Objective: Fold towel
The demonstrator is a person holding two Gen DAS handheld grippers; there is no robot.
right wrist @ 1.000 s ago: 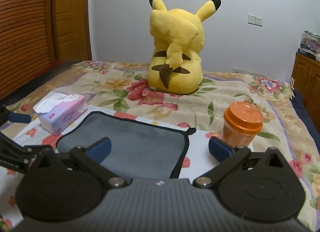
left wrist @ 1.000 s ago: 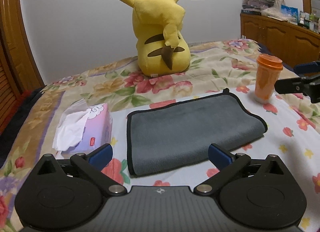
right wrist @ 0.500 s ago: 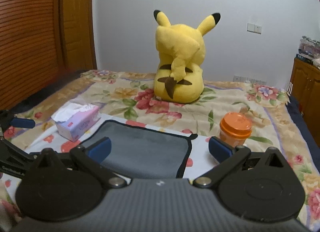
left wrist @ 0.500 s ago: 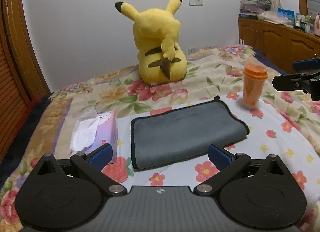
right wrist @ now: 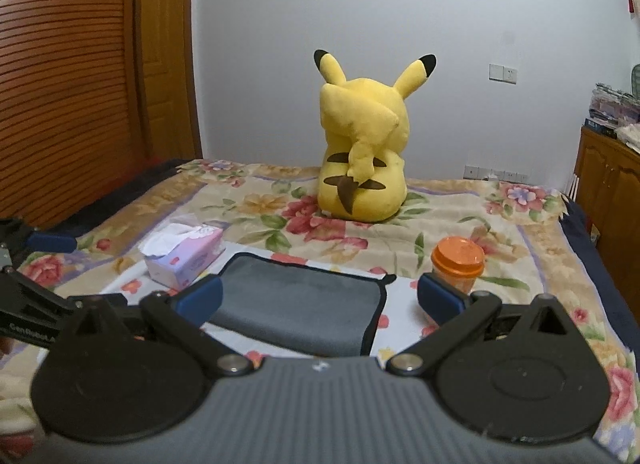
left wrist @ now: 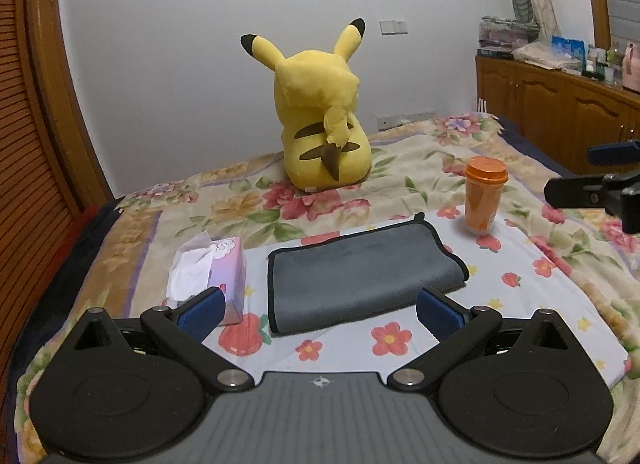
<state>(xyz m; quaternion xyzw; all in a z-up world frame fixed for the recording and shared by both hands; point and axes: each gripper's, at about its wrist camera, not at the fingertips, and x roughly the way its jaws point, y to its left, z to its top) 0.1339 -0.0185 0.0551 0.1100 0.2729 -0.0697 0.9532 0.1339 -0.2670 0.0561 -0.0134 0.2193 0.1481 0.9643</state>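
A grey towel (left wrist: 360,272) with a black hem lies folded flat on the flowered bedspread (left wrist: 520,296); it also shows in the right wrist view (right wrist: 296,304). My left gripper (left wrist: 320,314) is open and empty, held above and short of the towel's near edge. My right gripper (right wrist: 320,300) is open and empty, also back from the towel. The right gripper's fingers show at the right edge of the left wrist view (left wrist: 592,188).
A pink tissue box (left wrist: 212,276) lies left of the towel. An orange lidded cup (left wrist: 484,196) stands at the towel's right. A yellow plush toy (left wrist: 324,120) sits behind. A wooden cabinet (left wrist: 560,112) is right, a slatted wardrobe (right wrist: 60,84) left.
Both grippers have pulled back and up from the towel, so it looks smaller and farther. The towel lies as before. Both grippers stay open.
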